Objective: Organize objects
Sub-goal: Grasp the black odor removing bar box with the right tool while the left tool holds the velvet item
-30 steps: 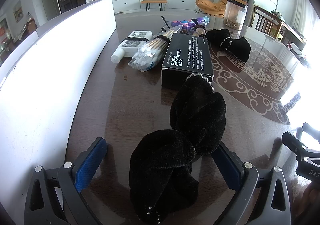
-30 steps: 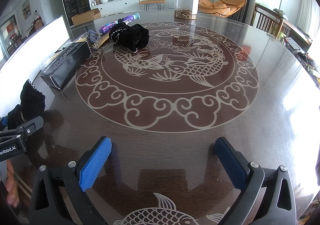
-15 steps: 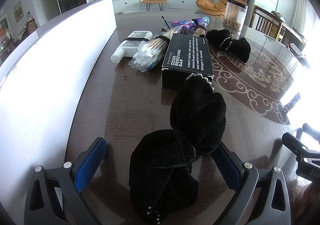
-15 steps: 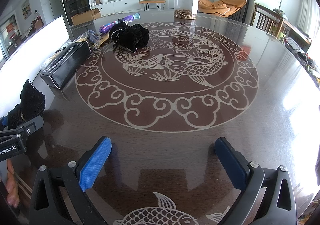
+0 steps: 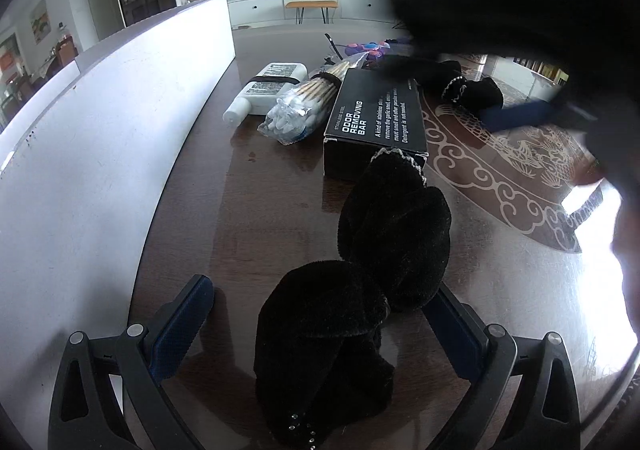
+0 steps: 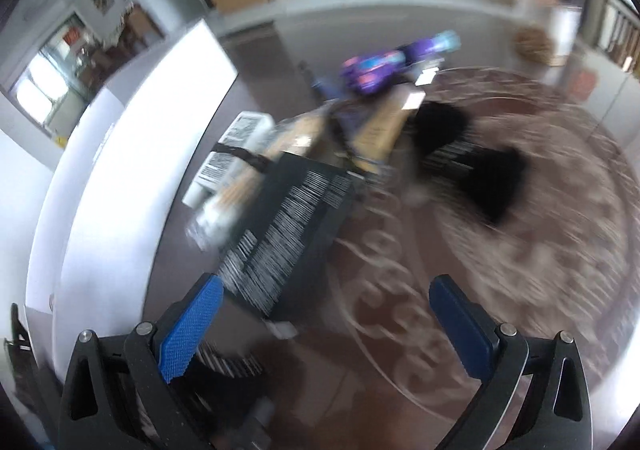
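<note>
A black fuzzy glove pair (image 5: pixel 360 290) lies on the dark table between the wide-apart fingers of my left gripper (image 5: pixel 320 314), which is open. Just beyond it sits a black "Odor Removing Bar" box (image 5: pixel 376 110). My right gripper (image 6: pixel 328 290) is open and hovers over the near end of that box (image 6: pixel 280 234); its view is motion-blurred. In the left wrist view the right gripper is a dark blur at the upper right, with one blue pad (image 5: pixel 516 115) showing. A second black fuzzy piece (image 6: pixel 472 154) lies past the box.
A bag of cotton swabs (image 5: pixel 300 110) and a white bottle (image 5: pixel 264 90) lie left of the box. Purple items (image 6: pixel 380 66) sit behind. A tall white board (image 5: pixel 100 130) runs along the table's left edge. The patterned tabletop (image 5: pixel 500 178) spreads to the right.
My right gripper has swung fast to the left and forward, from over the fish pattern to above the black box. The left gripper and the gloves have not moved.
</note>
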The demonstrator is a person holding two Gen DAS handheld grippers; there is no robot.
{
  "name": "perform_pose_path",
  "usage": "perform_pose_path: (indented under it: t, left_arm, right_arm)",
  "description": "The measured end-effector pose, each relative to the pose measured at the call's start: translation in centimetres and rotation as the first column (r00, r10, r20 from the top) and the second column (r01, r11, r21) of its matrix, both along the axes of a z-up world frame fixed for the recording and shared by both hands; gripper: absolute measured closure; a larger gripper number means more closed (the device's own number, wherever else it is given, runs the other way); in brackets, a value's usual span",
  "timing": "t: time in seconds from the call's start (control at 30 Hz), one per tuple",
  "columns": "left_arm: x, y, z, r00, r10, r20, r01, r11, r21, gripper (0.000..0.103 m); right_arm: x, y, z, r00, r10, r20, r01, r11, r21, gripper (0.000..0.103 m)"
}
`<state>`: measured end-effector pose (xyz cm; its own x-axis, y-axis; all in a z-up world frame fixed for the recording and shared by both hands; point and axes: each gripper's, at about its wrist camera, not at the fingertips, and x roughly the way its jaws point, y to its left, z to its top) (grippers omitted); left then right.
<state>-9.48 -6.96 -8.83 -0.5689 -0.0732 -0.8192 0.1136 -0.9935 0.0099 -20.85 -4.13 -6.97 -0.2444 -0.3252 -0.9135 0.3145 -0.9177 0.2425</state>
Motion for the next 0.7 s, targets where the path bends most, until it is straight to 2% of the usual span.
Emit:
perform_pose_path:
  t: [0.1,0.2,0.23,0.27,0.3,0.33,0.47,0.7]
  left_arm:
    - [0.0,0.0,0.0,1.0,0.001,0.0,-0.001,1.0,0.0,0.0]
    - [-0.1,0.0,0.0,1.0,0.0,0.0,0.0,1.0,0.0,0.0]
    - [-0.2,0.0,0.0,1.0,0.0,-0.001,0.0,1.0,0.0,0.0]
    - [-0.3,0.0,0.0,1.0,0.0,-0.001,0.0,1.0,0.0,0.0]
    - [-0.4,0.0,0.0,1.0,0.001,-0.001,-0.001,1.0,0.0,0.0]
    - [-0.4,0.0,0.0,1.0,0.001,-0.001,-0.001,1.0,0.0,0.0]
    - [-0.9,0.0,0.1,1.0,0.001,-0.001,-0.001,1.0,0.0,0.0]
    - [-0.9,-0.1,0.1,1.0,0.001,-0.002,-0.001,1.0,-0.001,0.0]
  right_arm:
    - [-1.3,-2.2,-2.1,0.997,0.006,0.082,-0.011,0.998,0.059,0.0]
    - [-1.1,-3.2,-1.8,0.999,0.027,0.037,-0.031,0.991,0.128,0.003]
    - [-0.9,-3.0,-1.6,0.999,0.027,0.031,-0.03,0.994,0.107,0.012]
    - [-0.6,-2.8,-1.3,1.0,0.027,0.012,-0.028,0.993,0.115,0.018]
    - [-0.3,-2.5,-1.0,1.0,0.029,-0.012,-0.027,0.988,0.149,0.034]
    - [0.0,-2.1,-0.9,0.999,0.026,-0.029,-0.021,0.984,0.174,0.042]
    - [1.5,0.9,-0.5,0.998,-0.005,-0.067,0.016,0.986,0.166,0.043]
    - [6.9,7.3,-0.4,0.981,-0.065,-0.181,0.096,0.982,0.165,0.043]
